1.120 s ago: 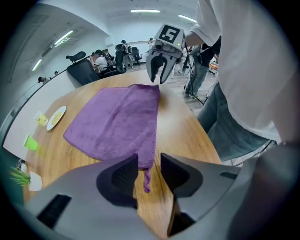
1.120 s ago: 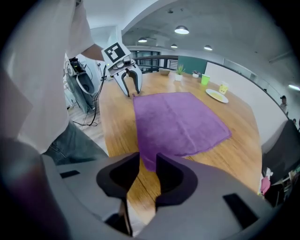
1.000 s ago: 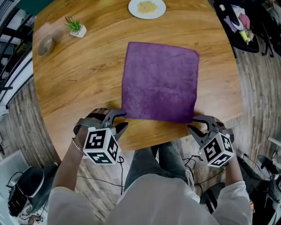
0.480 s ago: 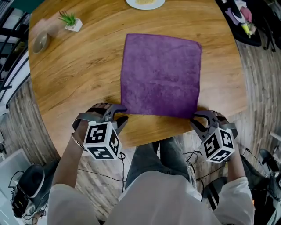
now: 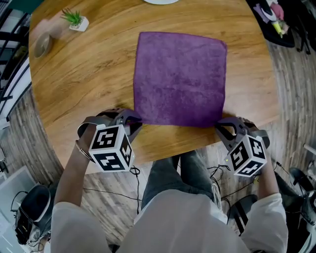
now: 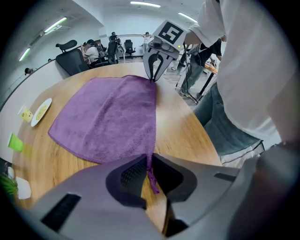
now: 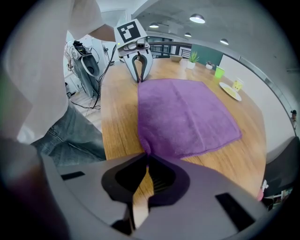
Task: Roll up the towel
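Observation:
A purple towel (image 5: 180,79) lies flat and square on the round wooden table (image 5: 89,84). My left gripper (image 5: 134,118) is at the towel's near left corner. In the left gripper view its jaws are closing, and the pads of the left gripper (image 6: 149,164) pinch the corner of the towel (image 6: 108,117) between them. My right gripper (image 5: 220,124) is at the near right corner. In the right gripper view the right gripper (image 7: 147,159) is shut on that corner of the towel (image 7: 183,115). Both grippers point steeply down at the table's near edge.
A small potted plant (image 5: 75,20) and a bowl (image 5: 42,45) stand at the table's far left. A white plate (image 5: 160,1) sits at the far edge. The person's legs (image 5: 173,178) are under the near edge, and cables lie on the floor.
Both grippers have closed in on the towel's near corners and their jaws have narrowed onto the cloth. The towel has stayed flat.

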The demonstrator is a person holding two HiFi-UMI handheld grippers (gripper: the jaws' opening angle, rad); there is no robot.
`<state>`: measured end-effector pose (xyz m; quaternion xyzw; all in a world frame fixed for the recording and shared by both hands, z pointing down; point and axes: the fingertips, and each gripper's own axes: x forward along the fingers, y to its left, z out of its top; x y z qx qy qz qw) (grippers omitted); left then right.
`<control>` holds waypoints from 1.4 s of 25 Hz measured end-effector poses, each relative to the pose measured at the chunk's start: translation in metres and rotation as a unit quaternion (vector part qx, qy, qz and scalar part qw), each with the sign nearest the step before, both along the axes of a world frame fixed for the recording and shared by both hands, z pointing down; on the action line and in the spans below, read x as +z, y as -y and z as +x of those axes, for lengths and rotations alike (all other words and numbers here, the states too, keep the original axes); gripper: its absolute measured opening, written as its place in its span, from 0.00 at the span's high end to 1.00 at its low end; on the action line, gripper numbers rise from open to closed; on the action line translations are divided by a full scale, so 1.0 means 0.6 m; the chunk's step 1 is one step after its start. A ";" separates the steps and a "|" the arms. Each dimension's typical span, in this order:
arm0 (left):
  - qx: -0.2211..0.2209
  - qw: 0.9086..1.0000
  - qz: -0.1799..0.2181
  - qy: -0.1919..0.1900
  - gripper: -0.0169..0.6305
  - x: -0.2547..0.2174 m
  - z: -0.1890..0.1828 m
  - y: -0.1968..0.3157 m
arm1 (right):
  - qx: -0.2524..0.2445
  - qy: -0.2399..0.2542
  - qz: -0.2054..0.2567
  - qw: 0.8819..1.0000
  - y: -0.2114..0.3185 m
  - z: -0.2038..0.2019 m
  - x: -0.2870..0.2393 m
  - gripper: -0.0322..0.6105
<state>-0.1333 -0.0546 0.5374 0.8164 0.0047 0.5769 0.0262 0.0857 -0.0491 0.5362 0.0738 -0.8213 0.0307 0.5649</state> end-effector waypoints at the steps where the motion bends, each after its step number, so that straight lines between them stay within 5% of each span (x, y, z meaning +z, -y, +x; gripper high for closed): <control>1: -0.002 1.000 0.006 -0.001 0.91 0.000 0.000 0.001 | 0.001 0.001 0.002 1.000 0.000 0.000 0.000 0.93; 6: -0.020 0.999 0.029 -0.007 0.94 -0.003 -0.002 -0.002 | 0.010 0.009 0.000 1.000 -0.006 0.000 -0.003 0.94; 15: -0.053 0.998 -0.015 -0.025 0.94 -0.016 -0.009 -0.050 | 0.036 0.035 -0.044 0.998 -0.042 -0.002 -0.017 0.94; 35: -0.112 0.993 -0.008 -0.033 0.94 -0.021 -0.008 0.069 | 0.097 0.064 -0.048 0.992 0.058 0.002 -0.030 0.93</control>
